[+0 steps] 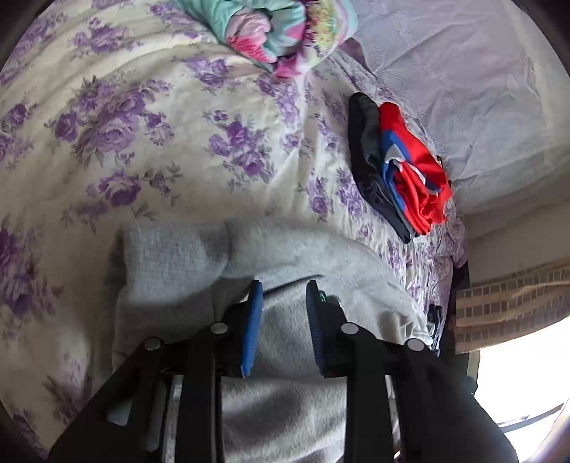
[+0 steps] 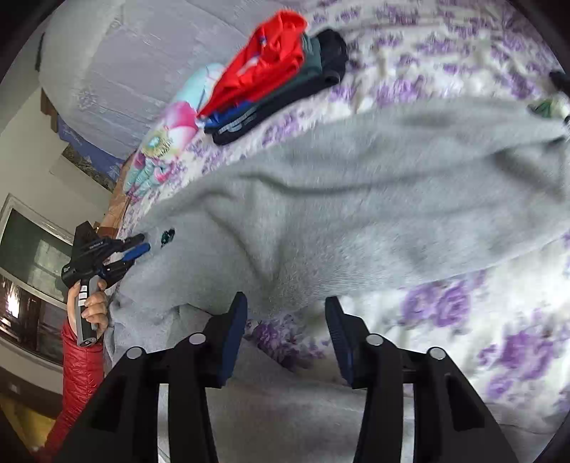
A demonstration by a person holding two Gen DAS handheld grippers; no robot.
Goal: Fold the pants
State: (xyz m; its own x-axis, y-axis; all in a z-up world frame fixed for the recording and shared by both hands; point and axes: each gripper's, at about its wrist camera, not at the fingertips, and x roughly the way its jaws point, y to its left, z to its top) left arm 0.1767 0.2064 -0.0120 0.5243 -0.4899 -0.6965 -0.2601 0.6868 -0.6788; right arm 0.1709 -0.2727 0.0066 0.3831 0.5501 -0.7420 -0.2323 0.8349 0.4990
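Grey pants [image 1: 320, 256] lie spread across a bedsheet printed with purple flowers [image 1: 142, 124]. In the left wrist view my left gripper [image 1: 284, 285] hovers over a folded end of the pants, its blue pads apart with grey fabric showing in the gap. The right wrist view shows the pants [image 2: 356, 178] stretching to the right. My right gripper [image 2: 285, 301] stands open over their near edge, with a bit of the floral sheet [image 2: 463, 320] between its fingers. The left gripper [image 2: 137, 247] appears there too, at the pants' left end, held by a hand [image 2: 94, 306].
A stack of folded red, blue and dark clothes [image 1: 402, 167] [image 2: 270, 71] lies beyond the pants. A rolled colourful blanket [image 1: 274, 28] [image 2: 167, 142] sits farther back on a lavender cover [image 1: 463, 71]. The bed's edge, a brick-patterned wall [image 1: 509, 302] and a red sleeve [image 2: 78, 374] border the space.
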